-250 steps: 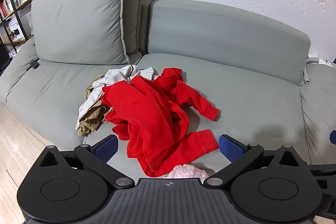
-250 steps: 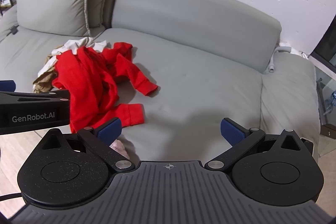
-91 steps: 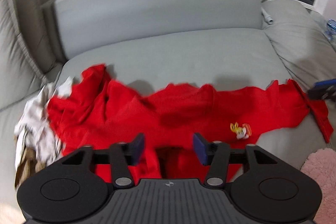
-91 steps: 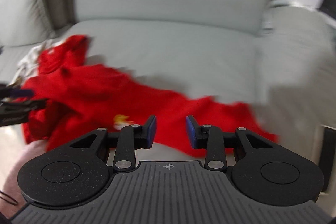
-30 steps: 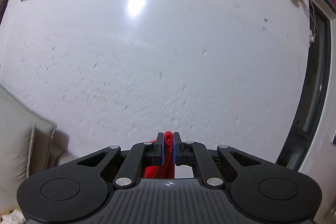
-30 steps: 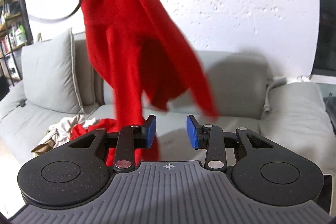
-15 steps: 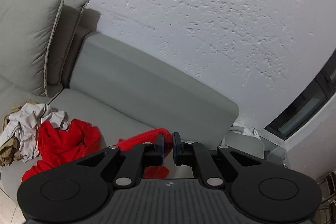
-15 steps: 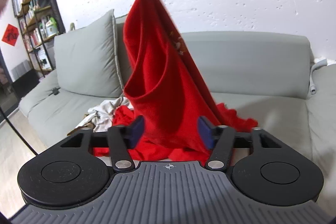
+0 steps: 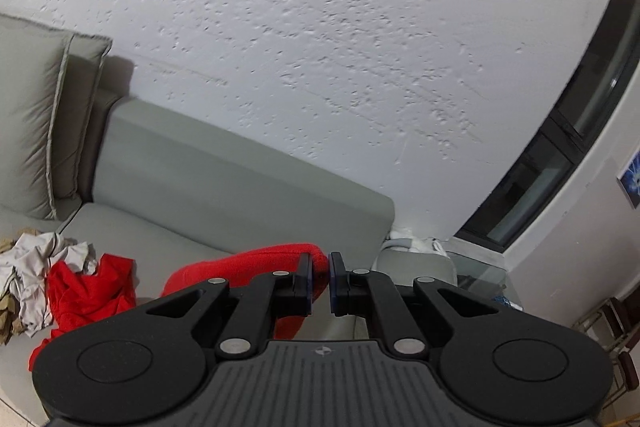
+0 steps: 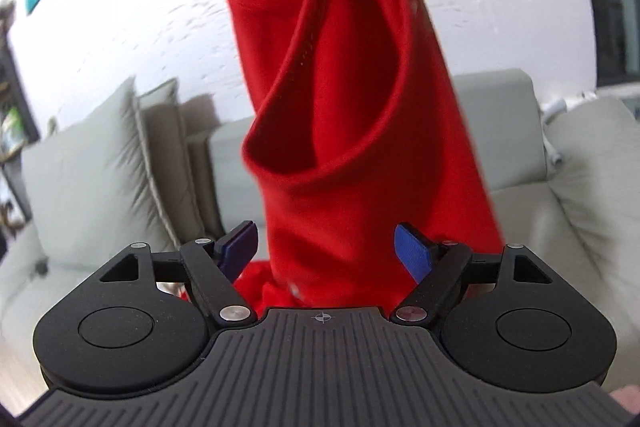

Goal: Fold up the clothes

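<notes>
Red garment [image 10: 352, 75] hangs over the grey sofa [image 9: 224, 187], top edge pinched in the closed left tongs [image 9: 319, 277]. Right tongs [image 10: 326, 247] opening wide w/ cloth between, pads not pressing. Beige clothes pile [image 9: 28, 267] at sofa's left.

Left gripper [image 9: 319, 277] is clamped on a bit of red top [image 9: 256, 263], which trails off toward 8 o'clock onto the grey sofa [image 9: 224, 195]. There's a beige clothes pile [image 9: 28, 267] at 9 o'clock, plus a cushion [image 9: 32, 115] at 10.
</notes>
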Demonstrator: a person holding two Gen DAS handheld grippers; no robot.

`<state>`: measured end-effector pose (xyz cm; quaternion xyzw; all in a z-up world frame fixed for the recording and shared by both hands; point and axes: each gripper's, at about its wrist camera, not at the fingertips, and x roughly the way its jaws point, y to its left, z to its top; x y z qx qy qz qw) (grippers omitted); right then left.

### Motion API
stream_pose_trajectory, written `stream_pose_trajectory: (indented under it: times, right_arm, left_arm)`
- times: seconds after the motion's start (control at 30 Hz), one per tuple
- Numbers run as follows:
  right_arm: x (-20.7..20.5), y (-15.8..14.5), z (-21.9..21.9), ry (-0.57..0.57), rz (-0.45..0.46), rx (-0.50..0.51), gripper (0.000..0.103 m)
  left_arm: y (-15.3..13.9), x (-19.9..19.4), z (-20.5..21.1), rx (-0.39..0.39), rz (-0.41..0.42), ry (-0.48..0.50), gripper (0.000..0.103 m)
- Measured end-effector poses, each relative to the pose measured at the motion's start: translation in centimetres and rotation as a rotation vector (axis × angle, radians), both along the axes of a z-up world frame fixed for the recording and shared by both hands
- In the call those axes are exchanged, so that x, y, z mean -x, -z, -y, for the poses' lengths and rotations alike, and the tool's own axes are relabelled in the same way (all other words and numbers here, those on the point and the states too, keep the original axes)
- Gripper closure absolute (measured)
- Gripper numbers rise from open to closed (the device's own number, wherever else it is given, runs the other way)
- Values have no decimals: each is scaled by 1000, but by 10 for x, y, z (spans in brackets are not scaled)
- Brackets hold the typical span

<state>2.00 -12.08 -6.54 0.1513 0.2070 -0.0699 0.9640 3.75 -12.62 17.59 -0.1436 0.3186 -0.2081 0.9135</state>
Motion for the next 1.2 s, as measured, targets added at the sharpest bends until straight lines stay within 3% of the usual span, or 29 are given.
stream_pose_trajectory:
  times: [0.1, 0.17, 0.27, 0.3, 0.47, 0.57, 0.63, 0.73, 0.8, 0.87, 1.0, 1.1, 1.17, 1.2]
  right_arm:
    - [-2, -4, 5, -3, -5, 28, 24]
    - [0, -6, 8, -25, -32, 60, 34]
    - [19, -3, 28, -70, -108, 96, 74]
    - [25, 0, 36, -89, -151, 112, 98]
    - [48, -14, 77, -89, -187, 192, 101]
    - [59, -52, 116, -54, -127, 222, 101]
    - [56, -99, 139, -41, -57, 259, 101]
    - [49, -178, 149, -34, 62, 326, 101]
    - [58, -223, 144, -17, 162, 419, 101]
    - [77, -263, 137, 5, 277, 482, 101]
    - [131, -309, 126, 39, 441, 573, 101]
    - [167, -336, 123, 38, 508, 639, 101]
    - [183, -350, 117, 40, 521, 737, 101]
    - [186, -356, 113, 35, 495, 835, 101]
  left_arm:
    - [-1, 2, -5, -18, 45, -20, 97]
    - [2, -2, -14, -29, 76, -61, 97]
    - [11, -9, -35, -14, 82, -133, 97]
    - [16, -11, -43, -6, 73, -152, 97]
    - [46, -16, -76, -45, 76, -224, 97]
    - [58, -24, -97, -56, 50, -214, 97]
    - [54, -27, -101, -71, 68, -180, 97]
    - [19, -16, -102, -97, 211, -124, 96]
    - [-22, 6, -101, -125, 379, -73, 96]
    - [-44, 24, -105, -121, 457, -40, 96]
    - [-82, 67, -123, -62, 576, 11, 95]
    - [-104, 101, -130, -36, 679, 12, 94]
    - [-116, 118, -128, -61, 758, -15, 94]
    - [-120, 124, -124, -88, 798, -35, 94]
